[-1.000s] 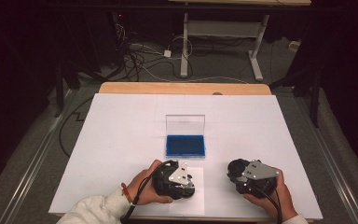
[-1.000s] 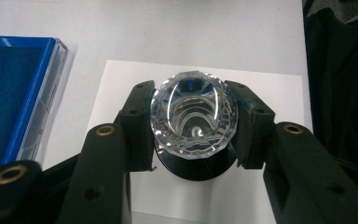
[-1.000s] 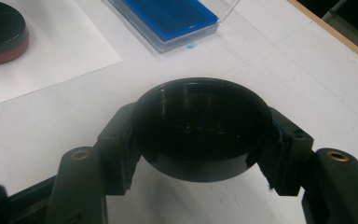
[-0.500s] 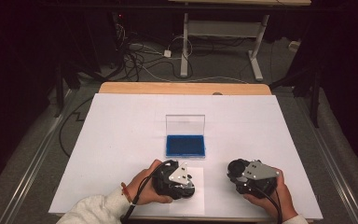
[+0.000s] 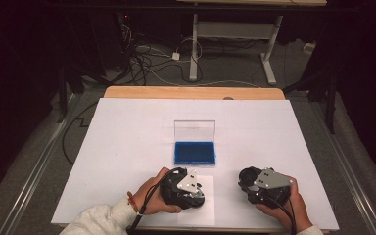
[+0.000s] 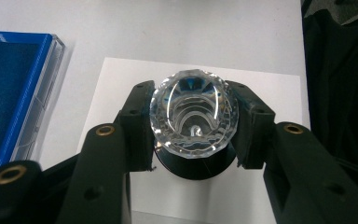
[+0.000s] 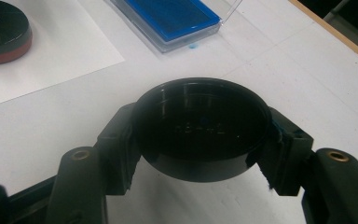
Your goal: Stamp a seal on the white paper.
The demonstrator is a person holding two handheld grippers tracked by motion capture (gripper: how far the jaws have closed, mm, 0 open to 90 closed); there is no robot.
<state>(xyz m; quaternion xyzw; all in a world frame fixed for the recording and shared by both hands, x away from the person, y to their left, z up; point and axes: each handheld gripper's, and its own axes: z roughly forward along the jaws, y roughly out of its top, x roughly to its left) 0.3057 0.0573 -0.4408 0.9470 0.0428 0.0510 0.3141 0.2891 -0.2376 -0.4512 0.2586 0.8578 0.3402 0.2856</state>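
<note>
A stamp with a clear faceted knob [image 6: 193,116] and a round black base stands on a white paper sheet [image 6: 121,74]. My left gripper [image 6: 194,128] is shut on the knob, near the front edge of the table [image 5: 127,147]. My right gripper [image 7: 200,140] is shut on a round black cap [image 7: 200,119], held just above the table to the right. In the high view, the left gripper [image 5: 183,188] and right gripper [image 5: 262,186] sit side by side. An open blue ink pad [image 5: 194,152] lies just beyond them, its clear lid [image 5: 194,131] standing upright.
The stamp's black base with a reddish rim [image 7: 2,32] appears far left in the right gripper view, on the paper [image 7: 51,51]. The ink pad [image 7: 170,16] lies beyond it. A wooden table edge [image 5: 191,93] runs along the far side; cables lie on the floor behind.
</note>
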